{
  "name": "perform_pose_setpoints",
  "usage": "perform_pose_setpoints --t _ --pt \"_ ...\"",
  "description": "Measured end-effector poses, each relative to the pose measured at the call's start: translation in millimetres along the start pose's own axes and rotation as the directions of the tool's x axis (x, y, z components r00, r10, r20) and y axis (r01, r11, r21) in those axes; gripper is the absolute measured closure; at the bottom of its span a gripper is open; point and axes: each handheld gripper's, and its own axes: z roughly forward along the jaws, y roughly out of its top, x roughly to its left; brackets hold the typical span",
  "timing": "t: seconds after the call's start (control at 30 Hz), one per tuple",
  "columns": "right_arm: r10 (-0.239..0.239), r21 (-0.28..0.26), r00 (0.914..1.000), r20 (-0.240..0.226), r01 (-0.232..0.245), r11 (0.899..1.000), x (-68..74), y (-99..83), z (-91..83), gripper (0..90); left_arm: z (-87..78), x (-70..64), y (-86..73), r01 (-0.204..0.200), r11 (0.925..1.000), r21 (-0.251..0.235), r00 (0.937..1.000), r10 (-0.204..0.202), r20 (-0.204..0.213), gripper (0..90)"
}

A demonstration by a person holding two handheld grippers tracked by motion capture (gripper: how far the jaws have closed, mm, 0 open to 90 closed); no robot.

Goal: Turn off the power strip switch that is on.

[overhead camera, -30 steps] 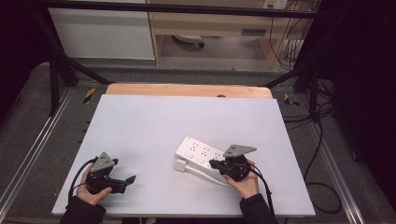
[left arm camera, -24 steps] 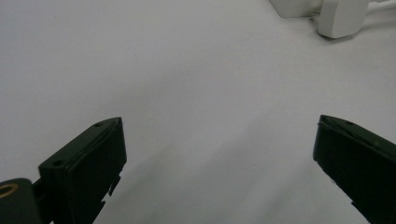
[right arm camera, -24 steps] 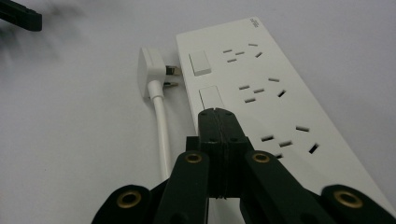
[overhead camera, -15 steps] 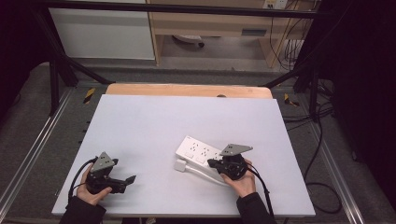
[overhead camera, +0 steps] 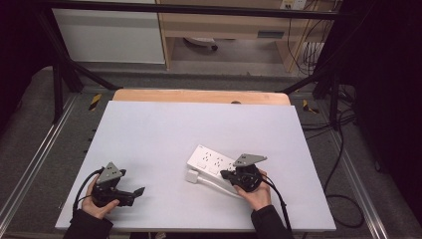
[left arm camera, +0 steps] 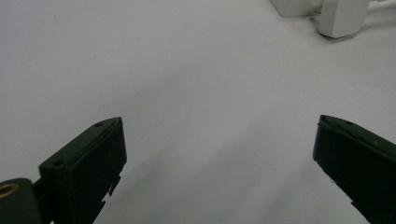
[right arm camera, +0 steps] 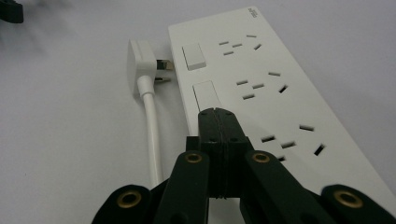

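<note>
A white power strip [overhead camera: 211,160] lies flat on the table, right of centre, with its white plug [overhead camera: 192,176] and cable [overhead camera: 219,184] beside it. In the right gripper view the strip [right arm camera: 280,98] shows several sockets and two rocker switches, and the plug [right arm camera: 140,60] lies loose by its end. My right gripper [right arm camera: 217,114] is shut with nothing between the jaws, its tips just over the strip's edge beside the nearer switch [right arm camera: 205,95]. My left gripper [overhead camera: 137,191] rests at the front left, open and empty; its jaws [left arm camera: 219,135] stand wide apart over bare table.
The white tabletop [overhead camera: 164,134] has a wooden strip [overhead camera: 199,96] along its far edge. Metal frame rails [overhead camera: 37,159] run down both sides. Loose cables [overhead camera: 343,164] lie on the floor at the right.
The right gripper has edged slightly left toward the power strip. The left gripper has stayed where it was.
</note>
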Motion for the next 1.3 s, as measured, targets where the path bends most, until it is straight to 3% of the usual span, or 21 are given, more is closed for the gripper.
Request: perform_pose_setpoints --t 1.3 --pt "-0.026 0.001 0.9996 0.008 0.026 1.0 3.1 -1.6 2.0 90.0 0.2 -0.3 0.0 -0.001 1.0 0.0 1.0 0.001 -0.002 2.5"
